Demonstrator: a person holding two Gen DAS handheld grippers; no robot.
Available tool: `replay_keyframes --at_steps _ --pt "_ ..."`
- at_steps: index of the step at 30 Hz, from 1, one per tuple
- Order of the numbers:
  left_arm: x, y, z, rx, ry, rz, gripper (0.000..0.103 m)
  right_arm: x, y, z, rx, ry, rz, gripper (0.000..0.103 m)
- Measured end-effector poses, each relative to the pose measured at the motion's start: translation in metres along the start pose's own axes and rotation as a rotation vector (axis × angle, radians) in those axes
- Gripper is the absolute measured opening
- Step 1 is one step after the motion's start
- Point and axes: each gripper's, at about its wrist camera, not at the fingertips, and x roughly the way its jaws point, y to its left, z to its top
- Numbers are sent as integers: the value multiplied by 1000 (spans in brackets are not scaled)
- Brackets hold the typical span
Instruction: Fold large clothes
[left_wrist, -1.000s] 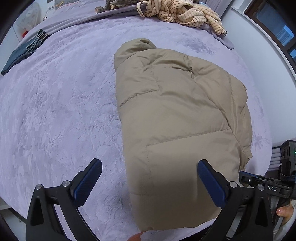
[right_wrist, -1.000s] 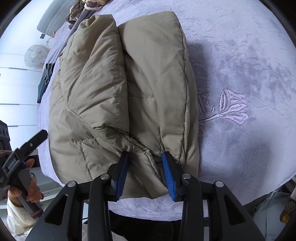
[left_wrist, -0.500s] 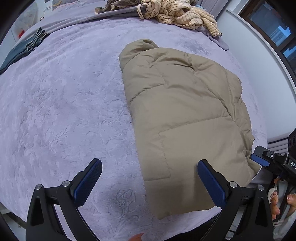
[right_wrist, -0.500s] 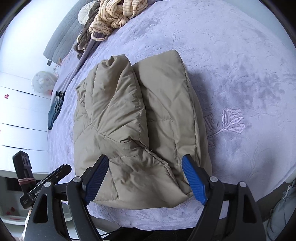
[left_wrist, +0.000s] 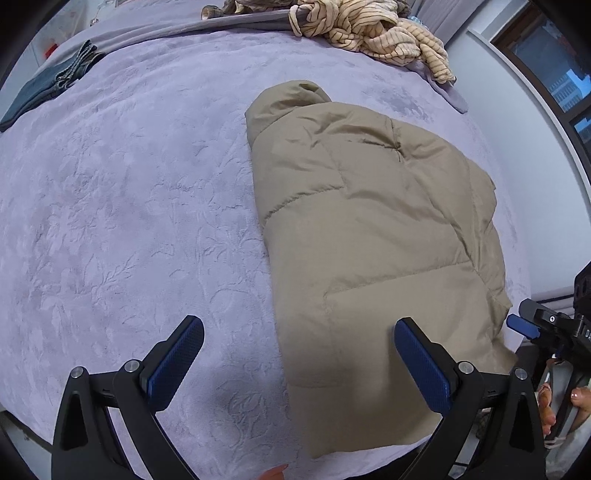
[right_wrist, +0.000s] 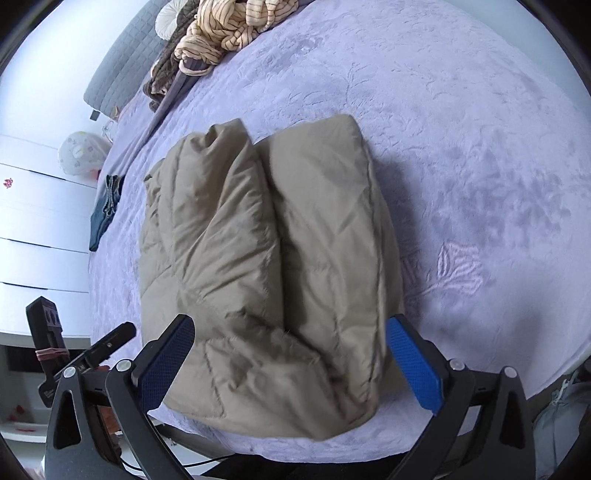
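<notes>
- A tan quilted puffer jacket (left_wrist: 373, 236) lies folded lengthwise on a lilac embossed bedspread (left_wrist: 129, 206), near its right edge.
- Its collar end points far, its hem near, at the bed's front edge.
- From the right, two padded lobes sit side by side, touching.

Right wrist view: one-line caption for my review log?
Open right gripper poised over the near end of a folded tan puffer jacket on a lavender bedspread.

Black fingers (left_wrist: 177, 362) with blue pads, silver screws
</notes>
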Motion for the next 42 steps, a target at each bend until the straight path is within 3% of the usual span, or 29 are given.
replay_keyframes --at_steps 4,8,12,15,18,21,23,25,29,30,32,36,42 --pt "11 4 19 -51 5 -45 103 4 -13 28 15 19 28 103" --pt "32 15 32 -109 22 -77 103 24 -37 51 71 75 113 103" --pt "61 35 41 -191 75 -231 103 50 -65 68 160 96 211 103" --pt "79 48 43 -268 109 -350 103 76 -90 72 284 112 319 103" --pt "87 48 44 -291 113 -391 103 102 -104 74 424 149 475 103" --pt "92 38 43 -274 130 -400 103 100 -92 79 407 146 651 103" --pt "94 31 43 -253 134 -382 103 90 -74 87 309 156 695 103" --pt "95 25 43 -235 141 -362 103 81 -51 94 160 191 640 103" --pt "96 15 49 -206 150 -322 103 91 -1 99 -151 299 380 103" --pt "95 12 51 -198 149 -311 103 100 3 100 -173 319 318 103" --pt "92 9 56 -174 142 -293 103 116 0 102 -153 334 273 103" --pt "90 20 64 -161 116 -311 103 129 -22 106 -44 324 295 103" --pt "135 44 60 -283 235 -580 103 151 -12 105 -15 376 394 103"
